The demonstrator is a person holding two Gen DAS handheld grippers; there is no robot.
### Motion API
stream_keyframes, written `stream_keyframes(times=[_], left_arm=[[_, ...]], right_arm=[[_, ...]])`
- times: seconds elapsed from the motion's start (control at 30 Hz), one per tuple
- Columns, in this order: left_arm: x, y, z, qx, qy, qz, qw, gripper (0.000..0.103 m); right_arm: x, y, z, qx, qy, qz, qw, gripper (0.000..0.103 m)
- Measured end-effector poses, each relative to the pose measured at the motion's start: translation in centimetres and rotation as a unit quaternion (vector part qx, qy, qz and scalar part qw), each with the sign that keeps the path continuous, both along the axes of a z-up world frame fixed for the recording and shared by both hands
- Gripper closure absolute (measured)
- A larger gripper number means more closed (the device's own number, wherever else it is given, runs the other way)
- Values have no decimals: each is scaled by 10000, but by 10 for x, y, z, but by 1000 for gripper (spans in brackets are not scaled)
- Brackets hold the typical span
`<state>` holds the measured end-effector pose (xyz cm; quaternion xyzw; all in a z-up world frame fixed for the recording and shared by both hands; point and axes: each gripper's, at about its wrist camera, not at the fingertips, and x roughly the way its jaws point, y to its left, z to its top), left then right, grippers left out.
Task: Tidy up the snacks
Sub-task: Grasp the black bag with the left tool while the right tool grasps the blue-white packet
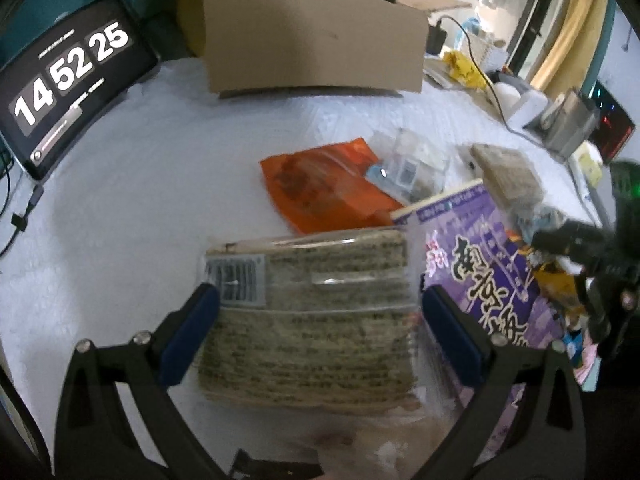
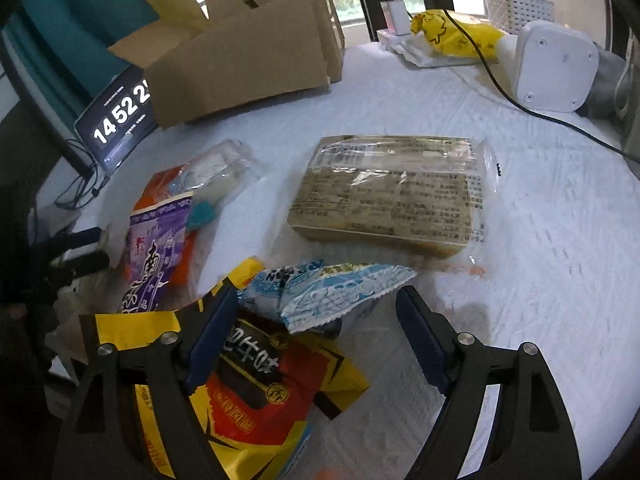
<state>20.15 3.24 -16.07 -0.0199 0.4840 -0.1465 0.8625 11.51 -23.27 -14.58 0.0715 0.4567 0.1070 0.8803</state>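
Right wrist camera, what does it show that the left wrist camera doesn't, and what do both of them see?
Only the right wrist view shows the yellow and red packet and the blue and white packet between the open right gripper, plus the white device. Only the left wrist view shows the flat tan packet between the open left gripper. Both show the cardboard box, the clock screen, the purple packet and the orange packet.

Left gripper with jaws spread wide, straddling a clear-wrapped brown snack pack without pressing it. A purple packet lies just right of it; an orange pouch beyond.
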Motion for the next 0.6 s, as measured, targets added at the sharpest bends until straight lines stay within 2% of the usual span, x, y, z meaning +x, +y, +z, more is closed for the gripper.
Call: stream_keyframes(times=[0.13, 0.2, 0.27, 0.37, 0.43, 0.47, 0.6], left_arm=[[4, 2, -4, 141, -112, -133, 9997, 1], [6, -5, -5, 352, -160, -330, 9987, 2], [7, -5, -6, 369, -219, -433, 9981, 2], [10, -3, -5, 290, -308, -501, 9978, 9], [7, -1, 1, 145, -348, -627, 9973, 19], [6, 1, 4, 46, -365, -647, 9972, 20], [5, 28, 13, -106, -310, -155, 9993, 20]], right_arm=[[0, 1, 2, 41, -103, 41, 9999, 55], [0, 5, 6, 6, -177, 106, 9998, 58], [-1, 8, 12, -16, -262, 186, 9995, 59], [-1, 11, 23, -83, -388, 210, 9990, 60], [-1, 12, 31, -117, -491, 216, 9985, 60], [0, 12, 36, -136, -551, 207, 9982, 60], [4, 10, 51, -123, -752, 191, 9969, 60]])
